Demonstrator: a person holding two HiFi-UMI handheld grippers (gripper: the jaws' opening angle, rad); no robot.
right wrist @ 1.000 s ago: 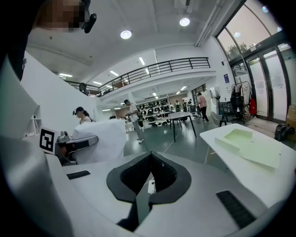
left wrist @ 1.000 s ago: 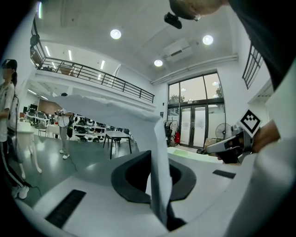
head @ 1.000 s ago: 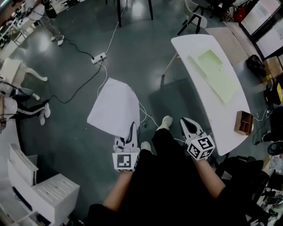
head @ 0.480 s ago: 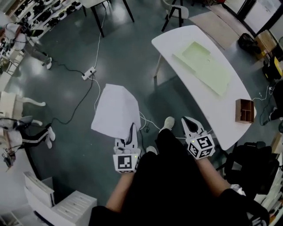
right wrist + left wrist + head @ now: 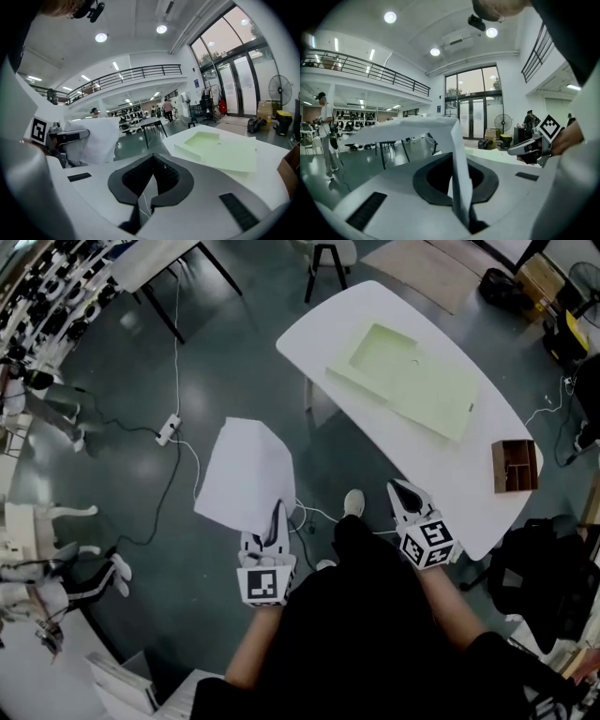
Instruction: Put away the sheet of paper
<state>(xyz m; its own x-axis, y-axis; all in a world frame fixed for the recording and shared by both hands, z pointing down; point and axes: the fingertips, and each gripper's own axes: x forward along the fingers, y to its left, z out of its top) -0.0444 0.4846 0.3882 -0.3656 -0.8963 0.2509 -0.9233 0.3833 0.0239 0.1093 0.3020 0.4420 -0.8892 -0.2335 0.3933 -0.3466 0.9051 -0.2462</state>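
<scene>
Left claw (image 5: 278,510) clenched on an edge of the paper (image 5: 246,472), which spreads ahead of it over the floor (image 5: 244,362). Right claw (image 5: 401,491) clenched, empty; the tabletop (image 5: 319,329) lies ahead, to its right.

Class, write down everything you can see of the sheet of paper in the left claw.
The sheet of paper is plain white and thin, bowed with a crease. Its near edge is pinched in the shut left claw, and it juts out ahead above the dark floor, left of the white table, touching nothing else.
</scene>
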